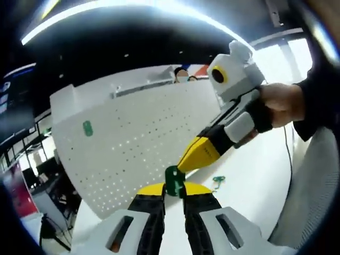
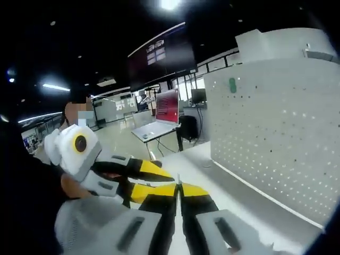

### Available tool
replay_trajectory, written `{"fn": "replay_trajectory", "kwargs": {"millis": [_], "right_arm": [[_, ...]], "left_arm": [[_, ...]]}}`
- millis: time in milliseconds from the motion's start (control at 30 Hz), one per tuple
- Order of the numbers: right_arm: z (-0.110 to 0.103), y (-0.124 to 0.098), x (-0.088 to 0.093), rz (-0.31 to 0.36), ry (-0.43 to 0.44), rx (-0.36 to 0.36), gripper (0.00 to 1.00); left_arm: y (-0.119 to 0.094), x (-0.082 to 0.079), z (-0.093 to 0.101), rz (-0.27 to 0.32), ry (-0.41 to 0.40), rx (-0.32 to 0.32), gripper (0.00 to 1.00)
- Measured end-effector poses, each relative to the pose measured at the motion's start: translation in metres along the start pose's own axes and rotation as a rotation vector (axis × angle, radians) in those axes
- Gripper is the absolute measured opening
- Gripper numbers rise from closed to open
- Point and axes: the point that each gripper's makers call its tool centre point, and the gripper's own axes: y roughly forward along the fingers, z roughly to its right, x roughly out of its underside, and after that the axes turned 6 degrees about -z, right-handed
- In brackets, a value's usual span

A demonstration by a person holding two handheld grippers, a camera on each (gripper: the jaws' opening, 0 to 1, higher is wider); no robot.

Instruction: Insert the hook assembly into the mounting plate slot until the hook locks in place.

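In the left gripper view we see our own left gripper (image 1: 173, 192) rising from the bottom, its 2 yellow-tipped black jaws clamped on a small green hook assembly (image 1: 173, 181) that stands up between them. The right gripper (image 1: 197, 154) reaches in from the right, held by a hand (image 1: 283, 102) in a dark sleeve; its yellow tips come together at the top edge of the same green piece, touching it. Whether those tips truly grip the hook or only meet it, we cannot tell.

Behind both grippers stands a large white perforated mounting plate (image 1: 138, 143), upright on a white table (image 1: 255, 175). 1 green hook (image 1: 87, 128) already sits high on the plate's left part. Another small green part (image 1: 218, 181) lies on the table to the right, apart from the grippers.

In the right gripper view, the right gripper (image 2: 178, 195) shows its jaws nearly together with only a thin slit between them. The left gripper (image 2: 151, 170) enters from the left, its yellow tips just beside ours. The mounting plate (image 2: 276, 133) fills the right side, well apart from the tips, with the green hook (image 2: 232, 85) near its top. A laptop (image 2: 162, 114) sits on a desk in the background.
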Motion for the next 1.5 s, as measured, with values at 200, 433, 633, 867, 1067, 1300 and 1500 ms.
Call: {"fn": "replay_trajectory", "kwargs": {"millis": [200, 433, 633, 867, 1067, 1300, 1500], "right_arm": [[-0.002, 0.0, 0.0, -0.001, 0.02, -0.014, 0.0], [-0.004, 0.0, 0.001, -0.004, 0.039, -0.023, 0.0], [-0.005, 0.0, 0.001, -0.006, 0.041, -0.023, 0.01], [-0.008, -0.001, -0.002, -0.002, -0.02, -0.007, 0.02], [-0.003, -0.007, -0.004, 0.011, -0.055, 0.03, 0.07], [0.01, -0.013, 0.005, -0.024, -0.203, 0.158, 0.2], [0.017, -0.02, 0.013, -0.024, -0.221, 0.246, 0.3]], "left_arm": [[0.0, 0.0, 0.001, -0.004, 0.036, 0.002, 0.05], [0.0, 0.0, 0.002, -0.005, 0.043, 0.004, 0.04], [0.0, 0.002, 0.002, -0.009, 0.021, 0.013, 0.03], [-0.001, 0.002, 0.0, -0.008, -0.03, 0.017, 0.03], [0.0, 0.004, -0.003, -0.01, -0.079, 0.017, 0.03], [0.0, 0.007, -0.005, -0.018, -0.13, 0.018, 0.03], [0.002, 0.009, -0.003, -0.027, -0.147, 0.028, 0.03]]}}
